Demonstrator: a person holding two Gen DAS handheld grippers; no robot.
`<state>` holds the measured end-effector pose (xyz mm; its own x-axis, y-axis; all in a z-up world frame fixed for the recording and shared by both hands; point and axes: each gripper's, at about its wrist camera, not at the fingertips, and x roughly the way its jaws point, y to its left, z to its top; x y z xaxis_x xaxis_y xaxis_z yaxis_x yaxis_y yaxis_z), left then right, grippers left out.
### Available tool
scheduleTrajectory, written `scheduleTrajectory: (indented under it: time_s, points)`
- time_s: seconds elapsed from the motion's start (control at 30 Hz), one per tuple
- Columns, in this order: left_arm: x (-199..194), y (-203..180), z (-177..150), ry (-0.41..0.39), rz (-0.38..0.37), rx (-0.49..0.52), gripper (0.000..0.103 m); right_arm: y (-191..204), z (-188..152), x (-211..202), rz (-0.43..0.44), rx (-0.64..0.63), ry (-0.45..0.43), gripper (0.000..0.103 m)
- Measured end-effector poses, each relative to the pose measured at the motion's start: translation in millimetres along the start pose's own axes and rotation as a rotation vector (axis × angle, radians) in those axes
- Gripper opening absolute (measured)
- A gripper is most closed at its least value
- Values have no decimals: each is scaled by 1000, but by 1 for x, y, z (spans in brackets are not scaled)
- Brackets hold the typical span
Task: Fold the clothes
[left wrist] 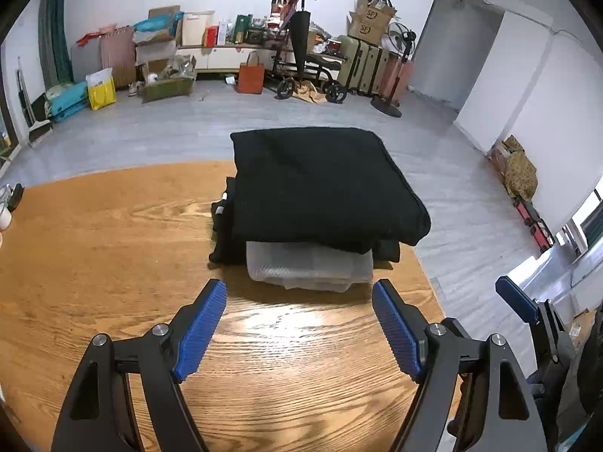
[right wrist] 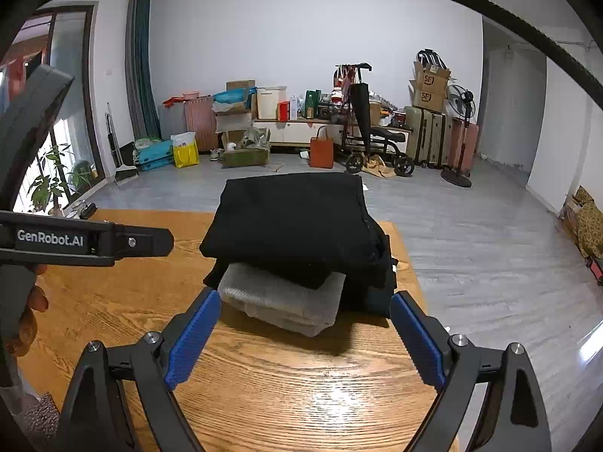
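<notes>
A stack of folded clothes stands on the wooden table [left wrist: 94,263]. A folded black garment [left wrist: 320,184] lies on top, a folded grey garment [left wrist: 309,267] sticks out under it, and more black cloth lies beneath. The stack also shows in the right wrist view, with the black garment [right wrist: 294,222] over the grey one [right wrist: 282,301]. My left gripper [left wrist: 299,290] is open and empty, just in front of the stack. My right gripper [right wrist: 305,301] is open and empty, its fingertips level with the stack's near edge. The left gripper's body [right wrist: 86,241] shows at the left of the right wrist view.
The table's right edge [left wrist: 426,275] runs close beside the stack, with grey floor beyond. Boxes, bags, suitcases [right wrist: 429,135], a fan [right wrist: 461,132] and a wheeled walker [right wrist: 377,150] line the far wall. Potted plants [right wrist: 49,184] stand by the window at left.
</notes>
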<state>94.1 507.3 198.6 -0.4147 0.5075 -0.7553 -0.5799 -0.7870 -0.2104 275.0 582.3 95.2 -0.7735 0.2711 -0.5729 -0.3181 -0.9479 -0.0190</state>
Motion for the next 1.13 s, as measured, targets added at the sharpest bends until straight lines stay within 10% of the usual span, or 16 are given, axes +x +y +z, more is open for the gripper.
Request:
scheduleTrajectory:
  time_s: [1.13]
  points:
    - [8, 11, -20, -20, 75, 22, 80, -2, -14, 28, -43, 73, 57, 94]
